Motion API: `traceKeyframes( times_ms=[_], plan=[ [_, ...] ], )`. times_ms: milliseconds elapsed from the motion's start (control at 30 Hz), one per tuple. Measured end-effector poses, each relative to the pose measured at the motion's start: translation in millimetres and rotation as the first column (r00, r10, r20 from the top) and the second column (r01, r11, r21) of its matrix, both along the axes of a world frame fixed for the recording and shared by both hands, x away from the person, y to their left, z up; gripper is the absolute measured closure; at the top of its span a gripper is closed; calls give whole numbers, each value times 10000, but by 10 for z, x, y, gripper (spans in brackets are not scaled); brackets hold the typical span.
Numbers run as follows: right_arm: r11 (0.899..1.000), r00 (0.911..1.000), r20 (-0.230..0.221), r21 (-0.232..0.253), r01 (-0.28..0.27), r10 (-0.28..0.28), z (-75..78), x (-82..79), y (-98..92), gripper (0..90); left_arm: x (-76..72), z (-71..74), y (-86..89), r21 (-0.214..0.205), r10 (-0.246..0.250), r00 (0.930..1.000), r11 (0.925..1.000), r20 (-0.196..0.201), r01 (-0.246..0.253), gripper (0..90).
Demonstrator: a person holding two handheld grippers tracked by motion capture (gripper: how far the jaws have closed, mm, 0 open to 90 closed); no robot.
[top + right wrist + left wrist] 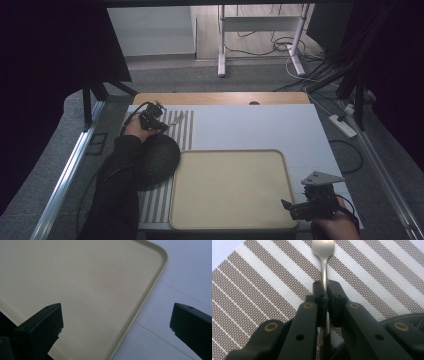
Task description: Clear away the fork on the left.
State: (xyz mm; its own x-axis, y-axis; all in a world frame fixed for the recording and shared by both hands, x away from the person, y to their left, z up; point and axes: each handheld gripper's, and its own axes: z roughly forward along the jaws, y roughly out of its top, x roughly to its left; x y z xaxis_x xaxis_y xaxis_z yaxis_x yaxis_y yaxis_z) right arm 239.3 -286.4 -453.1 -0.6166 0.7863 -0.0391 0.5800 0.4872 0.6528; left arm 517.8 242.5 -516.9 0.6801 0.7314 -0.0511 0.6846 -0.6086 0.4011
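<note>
Metal fork [323, 267] handle, clamped between fingers [320, 293]

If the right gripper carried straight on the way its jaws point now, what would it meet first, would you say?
Most likely the beige tray: the right gripper, jaws open and empty, looks down over the tray's corner, with white table beside it. Depth is hard to judge.

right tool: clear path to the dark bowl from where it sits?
Probably yes. The right tool, open, sits at the near right corner of the tray; the bare tray lies between it and the dark bowl. It's far, though.
</note>
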Motion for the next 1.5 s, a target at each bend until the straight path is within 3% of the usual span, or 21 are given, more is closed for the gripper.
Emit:
traceKeyframes(
  times_ms=[167,300,333,367,500,667,800,933,967,1067,1500],
  plan=[
    [10000,10000,3,19,4,-4,1,0,-2,0,2,2,26,177,17,9998,9998,176,-20,854],
    [10000,10000,-11,23,8,-8,0,2,-3,0,11,36,89,673,116,9996,9976,248,-133,853],
    [10000,10000,-16,26,11,-11,0,2,-3,0,12,71,132,1107,126,9995,9937,276,-155,854],
    [10000,10000,-18,25,9,-9,0,2,-3,0,11,94,164,1238,183,9993,9921,315,-220,853],
    [10000,10000,-21,16,2,-2,-1,2,-2,0,-8,167,274,1374,355,9989,9897,322,-396,854],
    [10000,10000,-30,12,18,-18,-2,4,-1,0,-94,274,421,1000,902,9957,9911,-222,-876,853],
    [10000,10000,-27,-39,26,-26,0,3,1,0,-178,335,426,968,900,9956,9915,-263,-871,853],
    [10000,10000,-35,-47,29,-29,0,4,2,0,-258,379,432,502,940,9954,9944,-188,-929,853],
    [10000,10000,-27,-21,25,-25,-2,4,2,0,-314,391,425,224,944,9953,9953,-199,-939,853],
    [10000,10000,-20,-25,22,-22,-2,3,3,0,-400,390,394,13,932,9953,9956,-275,-932,853],
    [10000,10000,21,-46,-1,1,0,-1,6,0,-757,350,261,-391,825,9960,9957,-331,-838,852]
  ],
)
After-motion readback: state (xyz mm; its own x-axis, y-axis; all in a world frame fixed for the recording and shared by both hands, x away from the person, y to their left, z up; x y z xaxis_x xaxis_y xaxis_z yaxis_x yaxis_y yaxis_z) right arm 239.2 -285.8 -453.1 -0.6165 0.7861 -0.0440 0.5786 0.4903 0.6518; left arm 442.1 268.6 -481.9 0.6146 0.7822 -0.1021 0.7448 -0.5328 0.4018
